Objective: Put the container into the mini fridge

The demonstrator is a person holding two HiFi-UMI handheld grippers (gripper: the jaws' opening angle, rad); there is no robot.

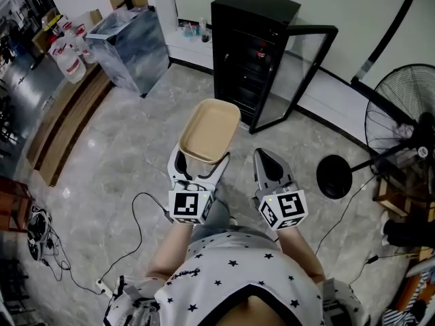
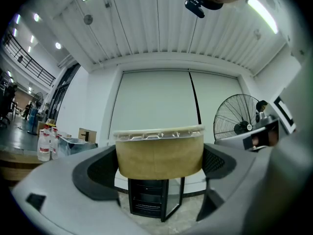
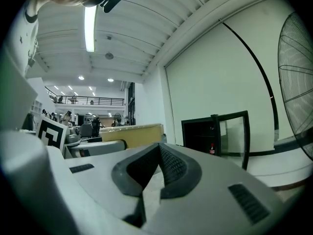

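Note:
A tan paper container (image 1: 209, 131) with a clear lid is held off the floor by my left gripper (image 1: 198, 166), whose jaws are shut on its sides. In the left gripper view the container (image 2: 160, 152) fills the gap between the pads. The black mini fridge (image 1: 250, 54) stands ahead with its glass door (image 1: 302, 75) swung open to the right; it shows below the container (image 2: 150, 199) too. My right gripper (image 1: 267, 165) hovers beside the left one, jaws shut with nothing between them (image 3: 157, 166). The fridge (image 3: 213, 135) is ahead of it on the right.
A marbled grey box (image 1: 129, 41) stands at the back left beside wooden boards (image 1: 68, 117). A standing fan (image 1: 401, 124) with a round base (image 1: 334, 176) is on the right. Cables (image 1: 139, 216) trail across the tiled floor at my feet.

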